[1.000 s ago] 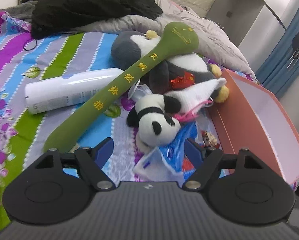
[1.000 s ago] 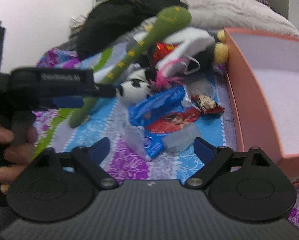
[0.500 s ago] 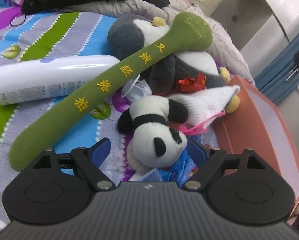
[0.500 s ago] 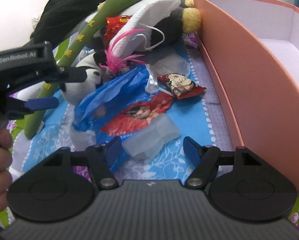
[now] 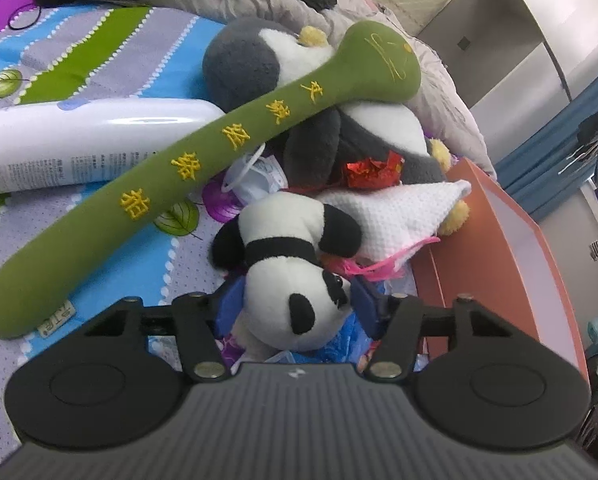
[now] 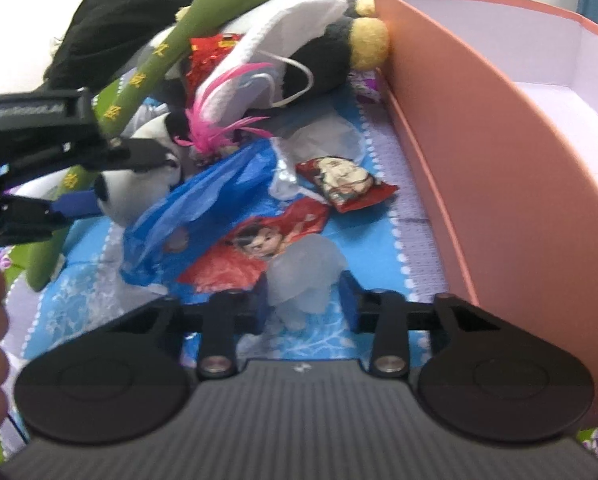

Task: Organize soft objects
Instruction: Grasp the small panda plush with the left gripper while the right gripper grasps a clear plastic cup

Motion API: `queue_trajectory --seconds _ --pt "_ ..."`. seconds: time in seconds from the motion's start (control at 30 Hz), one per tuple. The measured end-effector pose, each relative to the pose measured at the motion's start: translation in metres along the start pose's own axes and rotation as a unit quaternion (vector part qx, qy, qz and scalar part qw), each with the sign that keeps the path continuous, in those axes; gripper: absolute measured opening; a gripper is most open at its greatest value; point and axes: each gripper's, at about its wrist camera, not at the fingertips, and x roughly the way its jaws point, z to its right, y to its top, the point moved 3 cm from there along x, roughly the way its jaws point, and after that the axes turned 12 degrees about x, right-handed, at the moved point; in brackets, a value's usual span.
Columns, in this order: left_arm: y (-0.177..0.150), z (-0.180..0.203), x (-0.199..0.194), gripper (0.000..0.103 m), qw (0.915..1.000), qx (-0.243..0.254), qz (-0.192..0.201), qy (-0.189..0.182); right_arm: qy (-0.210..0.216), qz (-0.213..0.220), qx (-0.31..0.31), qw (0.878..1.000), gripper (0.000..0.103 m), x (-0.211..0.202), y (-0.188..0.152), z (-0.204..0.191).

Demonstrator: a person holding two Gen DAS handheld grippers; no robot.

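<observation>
On the striped bed (image 5: 99, 60), both claws have just been closing, the left claw (image 5: 291, 304) pinching the panda plush (image 5: 291, 280) and the right claw (image 6: 305, 304) the clear soft packet (image 6: 303, 276), so grasping is in hand and lifting into the pink box (image 6: 499, 160) should follow.

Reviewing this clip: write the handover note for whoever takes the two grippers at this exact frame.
Left gripper: jaws have just been closing, now around the small panda plush.
Right gripper: jaws have just been closing around the clear soft wrapper.
Orange box: at the right; nothing visible inside.
Left: green plush stick, big penguin plush, wrappers on the bed.
</observation>
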Motion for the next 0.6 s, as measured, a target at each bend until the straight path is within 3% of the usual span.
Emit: queue_trajectory --seconds 0.13,0.6 --pt "0.0 0.003 -0.012 0.061 0.9999 0.008 0.009 0.01 -0.007 -0.005 0.005 1.0 0.021 -0.003 0.002 0.008" --pt "-0.026 0.004 -0.083 0.06 0.9979 0.037 0.034 0.041 -0.006 0.015 -0.009 1.0 0.021 -0.043 -0.009 0.006"
